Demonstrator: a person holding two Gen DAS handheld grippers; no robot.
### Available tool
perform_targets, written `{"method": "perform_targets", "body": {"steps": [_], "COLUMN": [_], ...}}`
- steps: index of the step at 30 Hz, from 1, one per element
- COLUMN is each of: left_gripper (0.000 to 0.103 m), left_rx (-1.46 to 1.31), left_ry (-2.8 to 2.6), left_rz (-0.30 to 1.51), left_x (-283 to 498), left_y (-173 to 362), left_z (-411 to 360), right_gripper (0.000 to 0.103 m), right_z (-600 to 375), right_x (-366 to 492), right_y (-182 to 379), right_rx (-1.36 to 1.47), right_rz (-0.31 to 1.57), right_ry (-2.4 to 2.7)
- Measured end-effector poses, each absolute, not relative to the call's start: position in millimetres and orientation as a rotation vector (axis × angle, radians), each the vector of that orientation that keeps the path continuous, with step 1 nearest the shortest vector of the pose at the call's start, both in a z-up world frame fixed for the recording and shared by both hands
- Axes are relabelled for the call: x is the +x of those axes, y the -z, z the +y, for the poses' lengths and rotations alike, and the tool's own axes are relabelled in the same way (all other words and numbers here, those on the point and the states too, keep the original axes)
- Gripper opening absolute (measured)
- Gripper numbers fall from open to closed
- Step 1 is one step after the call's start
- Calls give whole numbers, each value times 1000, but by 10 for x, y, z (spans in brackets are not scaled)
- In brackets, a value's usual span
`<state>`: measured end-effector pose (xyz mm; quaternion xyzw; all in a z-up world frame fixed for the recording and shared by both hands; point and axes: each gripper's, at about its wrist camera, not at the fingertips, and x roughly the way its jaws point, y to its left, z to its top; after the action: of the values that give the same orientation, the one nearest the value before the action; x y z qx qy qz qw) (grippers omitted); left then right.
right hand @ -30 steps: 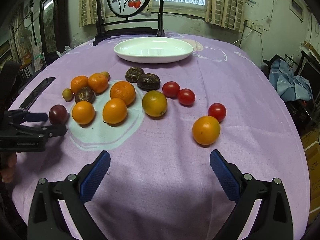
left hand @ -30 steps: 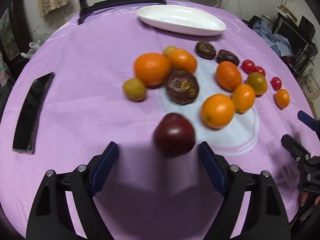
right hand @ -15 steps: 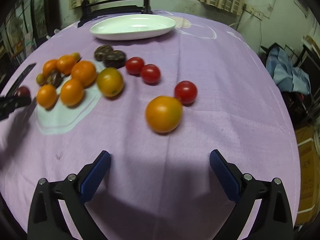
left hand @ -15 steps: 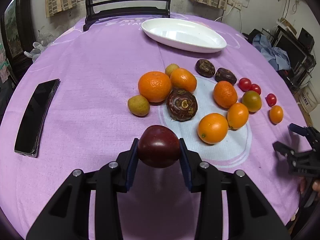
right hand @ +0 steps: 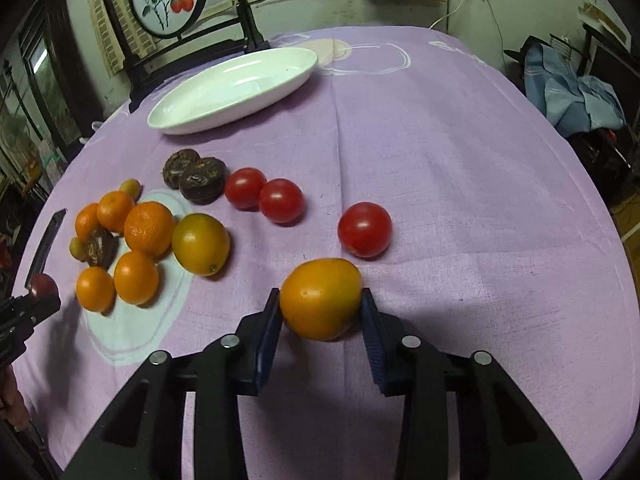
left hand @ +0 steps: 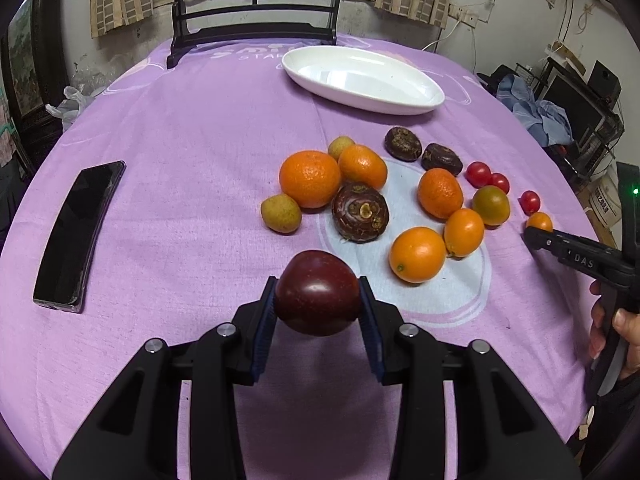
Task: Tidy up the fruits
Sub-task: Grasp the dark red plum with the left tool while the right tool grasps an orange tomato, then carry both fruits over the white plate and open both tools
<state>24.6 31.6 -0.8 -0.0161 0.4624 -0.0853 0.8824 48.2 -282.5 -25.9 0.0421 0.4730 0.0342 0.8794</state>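
Observation:
In the left wrist view my left gripper [left hand: 317, 285] is shut on a dark red round fruit [left hand: 316, 300], held just above the purple tablecloth [left hand: 192, 168]. In the right wrist view my right gripper [right hand: 320, 295] has its jaws closing on an orange-yellow tomato [right hand: 320, 304]. Both blue pads touch its sides, and it rests on the cloth. A white oval plate [left hand: 362, 80] lies empty at the far side. Oranges [left hand: 310, 178], brown fruits [left hand: 360, 212] and red tomatoes [right hand: 364, 230] lie loose between the grippers and the plate.
A black phone [left hand: 76, 232] lies on the left of the table. A dark wooden chair [left hand: 256, 36] stands behind the plate. The person's hand [left hand: 624, 328] holds the right gripper at the table's right edge. Clothes and shelves [left hand: 560, 116] stand beyond it.
The left jaws closed on the dark red fruit and raised it slightly. The right gripper moved in over the orange-yellow tomato, and its wide jaws came together on it.

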Motion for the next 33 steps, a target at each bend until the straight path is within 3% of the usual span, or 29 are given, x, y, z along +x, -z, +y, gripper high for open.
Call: {"method": "perform_targets", "body": {"steps": [6,12,21,33], "left_gripper": [38,38,38,38], "left_rx": [-30,22,123,97], "left_ry": [189,222,256,126], "left_rz": [970,938,860,1052], "left_x": [271,393,1495,3048], "left_y": [27,-188,-688,-39], "left_z": [342,245,-331,-400], "right_gripper": [39,39,39,39], "right_z": [-2813,-2663,-2240,-2066], "right_x": [427,379,1372,2692], "right_y": [228,-168,-602,-25], "right_rx": [84,58,-31,-28], "right_rz": [974,881,809,940], "right_ry": [-81,-168,-283,-262]}}
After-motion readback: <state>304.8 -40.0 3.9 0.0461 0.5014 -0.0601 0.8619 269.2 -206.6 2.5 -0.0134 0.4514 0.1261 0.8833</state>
